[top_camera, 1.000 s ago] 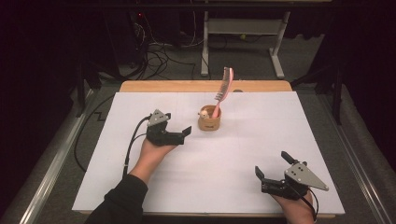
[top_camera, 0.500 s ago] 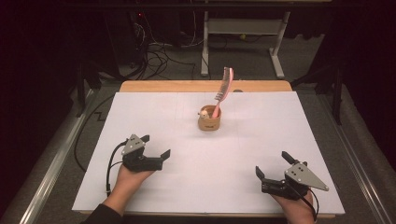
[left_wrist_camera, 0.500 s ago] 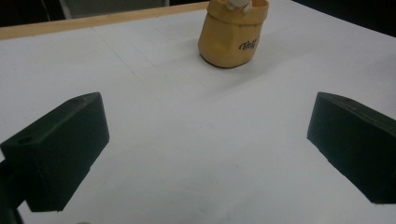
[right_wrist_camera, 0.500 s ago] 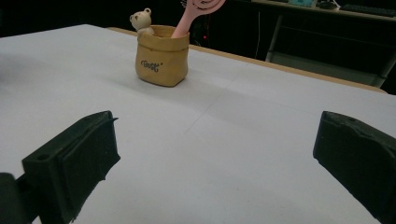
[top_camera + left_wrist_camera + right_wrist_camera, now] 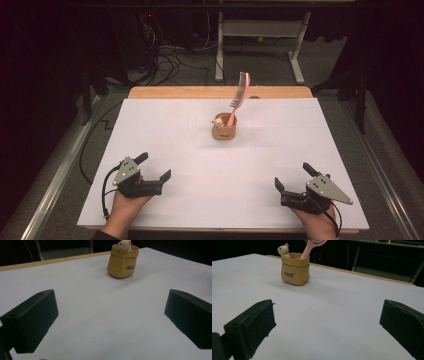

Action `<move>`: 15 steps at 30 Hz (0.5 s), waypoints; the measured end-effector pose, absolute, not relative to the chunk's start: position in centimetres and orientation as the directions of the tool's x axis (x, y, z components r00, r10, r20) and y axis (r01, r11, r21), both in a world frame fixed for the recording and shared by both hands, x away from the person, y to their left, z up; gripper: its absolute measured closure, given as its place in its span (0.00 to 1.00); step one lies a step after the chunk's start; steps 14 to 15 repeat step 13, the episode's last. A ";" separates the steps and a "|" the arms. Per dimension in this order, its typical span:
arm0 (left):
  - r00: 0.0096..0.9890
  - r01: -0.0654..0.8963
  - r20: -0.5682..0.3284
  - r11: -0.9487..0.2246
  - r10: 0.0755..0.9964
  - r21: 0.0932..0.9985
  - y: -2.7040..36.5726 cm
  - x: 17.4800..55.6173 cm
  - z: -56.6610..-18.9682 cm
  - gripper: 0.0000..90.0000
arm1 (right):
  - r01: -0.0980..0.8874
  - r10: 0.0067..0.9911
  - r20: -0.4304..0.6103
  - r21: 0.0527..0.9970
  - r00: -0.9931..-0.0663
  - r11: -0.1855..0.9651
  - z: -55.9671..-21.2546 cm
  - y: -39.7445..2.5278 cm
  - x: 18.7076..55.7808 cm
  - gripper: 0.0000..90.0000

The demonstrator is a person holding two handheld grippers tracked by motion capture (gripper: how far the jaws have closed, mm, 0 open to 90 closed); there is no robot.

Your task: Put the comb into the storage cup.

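Note:
A small tan bag-shaped holder [image 5: 224, 131] [image 5: 122, 262] [image 5: 295, 269] with a little bear figure [image 5: 283, 250] on its rim stands near the far middle of the white table. A pink comb [image 5: 238, 100] [image 5: 311, 247] stands in it, leaning right. My left gripper [image 5: 153, 167] [image 5: 110, 322] rests at the near left, open, jaws wide apart with bare table between them. My right gripper [image 5: 292, 175] [image 5: 329, 330] rests at the near right, open too, holding nothing. Both point toward the holder from well short of it.
The white table surface [image 5: 200, 165] ends in a wooden strip [image 5: 220, 92] at the far edge. Beyond it are dark floor, cables [image 5: 165, 60] and a white desk frame [image 5: 260, 45]. Metal rails [image 5: 55, 185] run along both sides of the table.
My left gripper has drawn back from beside the holder to the near left edge of the table. The right gripper has stayed put.

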State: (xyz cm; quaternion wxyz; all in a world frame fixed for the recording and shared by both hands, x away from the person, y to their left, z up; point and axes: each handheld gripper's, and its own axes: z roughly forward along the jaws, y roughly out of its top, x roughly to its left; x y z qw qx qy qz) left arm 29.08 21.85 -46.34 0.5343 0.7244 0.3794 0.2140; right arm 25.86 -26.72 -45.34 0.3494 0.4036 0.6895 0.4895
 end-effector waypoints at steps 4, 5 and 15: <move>0.645 0.290 -0.071 -0.157 0.761 0.944 21.8 28.8 -46.1 0.00 | 0.222 0.909 -0.080 0.957 -0.410 0.185 -45.4 -26.7 26.0 0.00; 0.650 0.295 -0.097 -0.132 0.754 0.946 22.1 28.8 -46.0 0.00 | 0.222 0.910 -0.081 0.957 -0.407 0.184 -45.3 -26.7 25.9 0.00; 0.623 0.301 -0.113 -0.103 0.774 0.948 23.0 28.8 -45.7 0.00 | 0.220 0.913 -0.078 0.959 -0.401 0.178 -45.4 -27.0 25.6 0.00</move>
